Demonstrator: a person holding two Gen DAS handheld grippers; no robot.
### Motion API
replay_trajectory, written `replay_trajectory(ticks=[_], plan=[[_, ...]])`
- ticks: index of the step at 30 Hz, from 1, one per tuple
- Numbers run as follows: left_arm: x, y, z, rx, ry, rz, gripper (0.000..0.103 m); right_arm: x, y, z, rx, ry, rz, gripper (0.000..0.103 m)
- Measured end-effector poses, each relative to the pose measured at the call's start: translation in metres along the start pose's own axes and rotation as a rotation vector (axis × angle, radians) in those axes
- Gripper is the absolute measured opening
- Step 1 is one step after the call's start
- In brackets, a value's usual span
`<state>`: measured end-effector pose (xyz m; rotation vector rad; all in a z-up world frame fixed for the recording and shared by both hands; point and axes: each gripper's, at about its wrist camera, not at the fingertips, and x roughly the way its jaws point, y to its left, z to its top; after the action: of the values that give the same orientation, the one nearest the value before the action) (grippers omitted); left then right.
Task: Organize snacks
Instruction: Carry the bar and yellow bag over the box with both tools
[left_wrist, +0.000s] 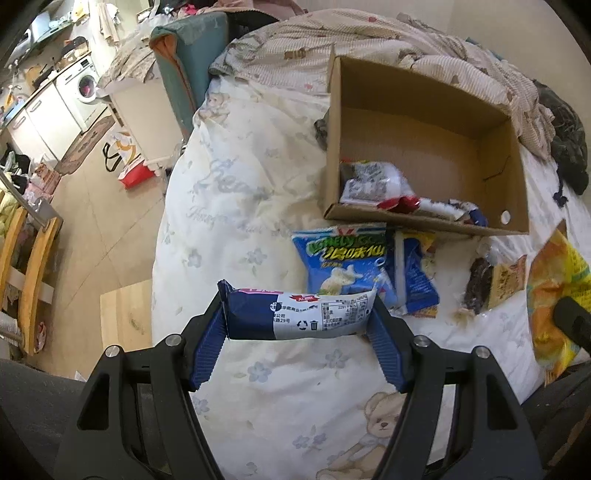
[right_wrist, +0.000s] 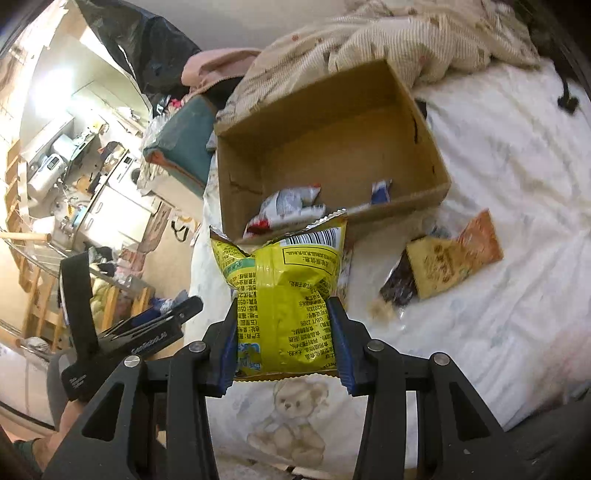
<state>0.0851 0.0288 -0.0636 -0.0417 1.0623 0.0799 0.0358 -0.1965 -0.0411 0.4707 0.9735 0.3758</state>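
Surface: I'm over a bed (left_wrist: 258, 177), cardboard box (left_wrist: 517, 177) on it.
Left view: my left gripper (left_wrist: 297, 325) fingers clamp a blue-white packet (left_wrist: 295, 314), lifted clear.
Right view: my right gripper (right_wrist: 286, 343) fingers pinch a crinkled yellow bag (right_wrist: 288, 288).
Progress: few packets boxed; several snacks (left_wrist: 343, 262) left on the bed.

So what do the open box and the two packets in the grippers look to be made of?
Box: plain brown corrugated cardboard, matte, with folded flaps and a punched hole.
Navy and white packet in the left gripper: glossy printed film, probably plastic; it catches light.
Yellow bag in the right gripper: shiny crinkled film with crimped seams, possibly foil-lined.
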Motion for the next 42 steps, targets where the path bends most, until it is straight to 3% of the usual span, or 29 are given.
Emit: replay_trajectory(ticks=[5, 11, 27, 32, 42], plan=[[-0.016, -0.007, 0.021, 0.011, -0.044, -0.036, 0.068, -0.006, 0.002, 0.017, -0.054, -0.062, -0.044, 0.045], [-0.027, -0.022, 0.051, 0.048, -0.08, -0.062, 0.068, -0.005, -0.002, 0.044, -0.031, -0.081, -0.055, 0.045], [-0.01, -0.061, 0.136, 0.166, -0.156, -0.09, 0.068, 0.017, -0.022, 0.134, -0.023, -0.141, -0.107, 0.045], [0.009, -0.068, 0.146, 0.184, -0.174, -0.09, 0.068, 0.043, -0.032, 0.15, -0.061, -0.115, -0.163, 0.045], [0.041, -0.063, 0.14, 0.19, -0.159, -0.07, 0.068, 0.078, -0.049, 0.144, -0.038, -0.029, -0.191, 0.045]])
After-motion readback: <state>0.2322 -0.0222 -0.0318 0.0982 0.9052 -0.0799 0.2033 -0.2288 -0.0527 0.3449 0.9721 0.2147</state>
